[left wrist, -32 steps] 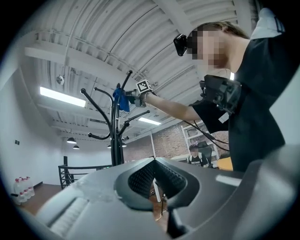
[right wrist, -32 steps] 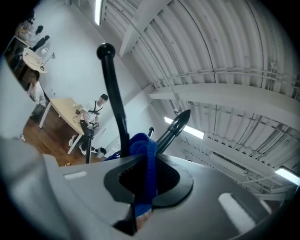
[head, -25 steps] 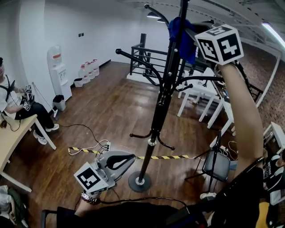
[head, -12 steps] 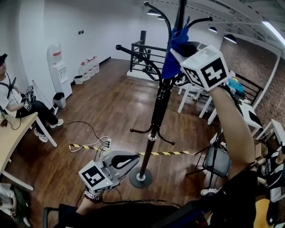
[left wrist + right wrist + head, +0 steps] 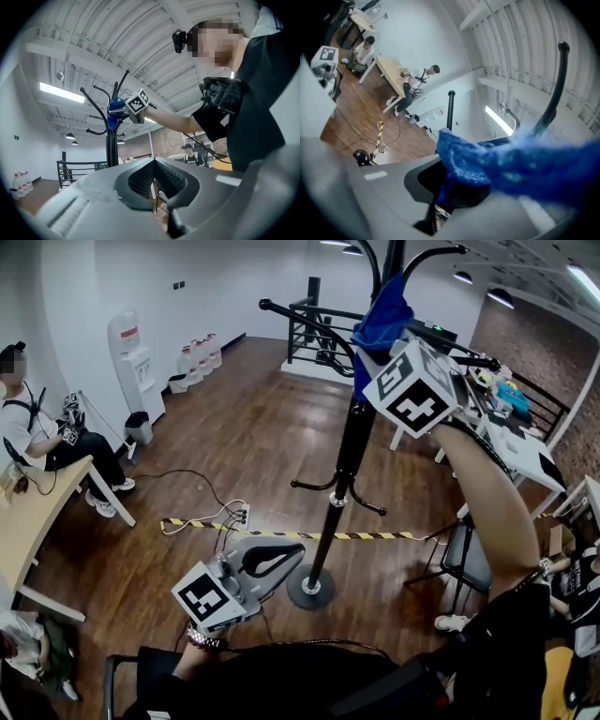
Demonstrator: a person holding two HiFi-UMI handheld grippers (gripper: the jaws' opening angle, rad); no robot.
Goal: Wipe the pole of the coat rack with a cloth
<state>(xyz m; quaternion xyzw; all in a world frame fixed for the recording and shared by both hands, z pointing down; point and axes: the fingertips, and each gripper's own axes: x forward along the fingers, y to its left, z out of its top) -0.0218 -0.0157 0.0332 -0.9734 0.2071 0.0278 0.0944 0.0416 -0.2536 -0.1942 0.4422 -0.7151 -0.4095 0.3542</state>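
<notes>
The black coat rack pole [image 5: 344, 482] rises from a round base [image 5: 310, 591] on the wood floor. High on the pole, among the hooks, my right gripper [image 5: 386, 345] is shut on a blue cloth [image 5: 381, 322], which lies against the pole. In the right gripper view the cloth [image 5: 506, 164] fills the jaws, with a curved hook [image 5: 551, 101] behind it. My left gripper [image 5: 281, 562] hangs low beside the base, shut and holding nothing. From the left gripper view the rack [image 5: 111, 140] and the cloth [image 5: 115, 113] show far off.
A yellow-black taped cable [image 5: 281, 534] and a power strip [image 5: 239, 516] lie on the floor behind the base. A folding chair [image 5: 465, 559] and white tables [image 5: 511, 446] stand at right. A seated person [image 5: 52, 442] and a wooden desk [image 5: 33, 526] are at left.
My right gripper has slid down the pole with the blue cloth. The head view has shifted, and the left gripper stays low by the base.
</notes>
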